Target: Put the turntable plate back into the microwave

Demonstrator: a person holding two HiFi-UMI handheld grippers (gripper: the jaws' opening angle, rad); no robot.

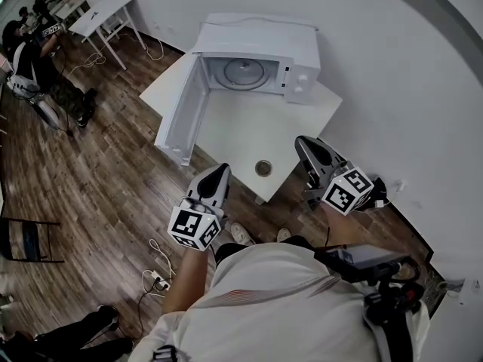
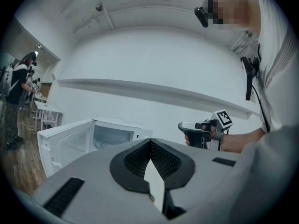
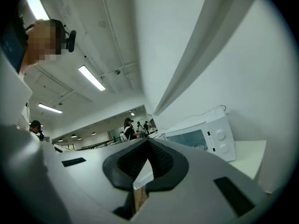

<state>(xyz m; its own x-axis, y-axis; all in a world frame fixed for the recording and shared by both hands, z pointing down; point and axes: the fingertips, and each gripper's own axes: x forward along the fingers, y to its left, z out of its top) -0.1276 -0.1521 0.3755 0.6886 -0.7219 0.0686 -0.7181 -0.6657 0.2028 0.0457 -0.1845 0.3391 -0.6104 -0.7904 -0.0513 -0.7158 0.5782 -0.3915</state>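
Observation:
The white microwave (image 1: pixel 253 59) stands at the back of a white table (image 1: pixel 241 130) with its door (image 1: pixel 181 111) swung open to the left. The round glass turntable plate (image 1: pixel 245 72) lies inside the cavity. Both grippers hang level in front of the table's near edge, away from the microwave. My left gripper (image 1: pixel 219 173) is shut with nothing between its pads. My right gripper (image 1: pixel 306 145) is also shut and empty. The left gripper view shows the open microwave (image 2: pixel 100 136) ahead and the right gripper (image 2: pixel 183 127) off to the side. In the right gripper view the microwave (image 3: pixel 205 136) sits to the right.
A small round metal-looking piece (image 1: pixel 263 167) lies near the table's front edge. The white wall runs close along the right. A power strip (image 1: pixel 156 279) and cable lie on the wood floor. A person (image 1: pixel 30 59), more tables (image 1: pixel 102 13) and a chair (image 1: pixel 26 240) are far left.

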